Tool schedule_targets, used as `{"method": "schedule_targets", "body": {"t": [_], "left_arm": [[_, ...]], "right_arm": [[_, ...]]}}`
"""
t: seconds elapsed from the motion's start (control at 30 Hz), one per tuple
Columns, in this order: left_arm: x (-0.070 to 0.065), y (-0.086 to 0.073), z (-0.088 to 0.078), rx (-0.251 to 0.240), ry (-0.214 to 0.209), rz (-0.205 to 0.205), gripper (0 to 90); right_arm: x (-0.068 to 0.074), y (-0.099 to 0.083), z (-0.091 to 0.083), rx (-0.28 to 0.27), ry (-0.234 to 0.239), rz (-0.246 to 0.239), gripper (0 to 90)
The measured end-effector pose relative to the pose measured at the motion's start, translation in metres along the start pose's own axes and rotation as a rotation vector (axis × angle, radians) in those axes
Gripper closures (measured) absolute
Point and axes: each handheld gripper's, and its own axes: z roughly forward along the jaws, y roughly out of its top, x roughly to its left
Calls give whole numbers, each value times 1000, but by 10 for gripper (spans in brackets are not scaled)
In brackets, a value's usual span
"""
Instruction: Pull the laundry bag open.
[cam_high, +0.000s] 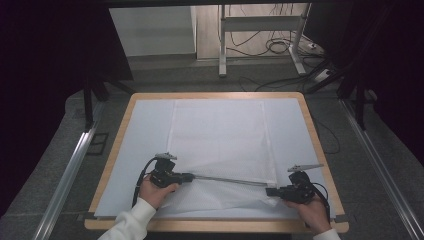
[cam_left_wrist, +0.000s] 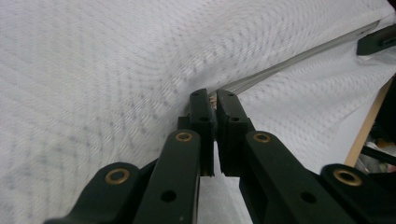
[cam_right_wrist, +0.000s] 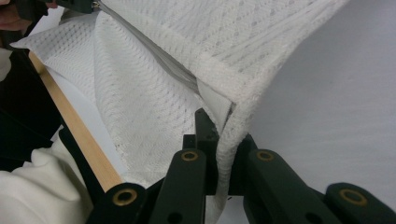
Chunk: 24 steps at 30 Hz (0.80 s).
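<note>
Your left gripper (cam_high: 186, 176) sits near the front left of the table, its jaws pinched together on the near edge of the white mesh cloth (cam_high: 220, 135); in the left gripper view (cam_left_wrist: 211, 100) the two black jaws meet with a sliver of the hem caught between them. From there the cloth's edge runs taut in a straight line across to your right gripper (cam_high: 270, 191), which is clamped on the cloth's other near corner. In the right gripper view (cam_right_wrist: 219, 135) the thick stitched hem drops straight down between the jaws, and the corner folds up over them like a small tent. The cloth lies spread over the middle of the pale blue mat (cam_high: 135, 145), its far part flat, its near part lifted and turned under along the stretched edge. The mat covers the wooden table (cam_high: 215, 95), whose rim shows around it. Your left hand (cam_high: 154, 192) and your right hand (cam_high: 312, 210) grip the tools at the table's front edge, white sleeves (cam_high: 131, 222) showing.
</note>
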Motion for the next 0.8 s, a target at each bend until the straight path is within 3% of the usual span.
{"method": "schedule_targets", "body": {"t": [0.8], "left_arm": [[19,-12,-25,-18,32,-31,875]], "right_arm": [[0,0,0,1,-6,1,873]]}}
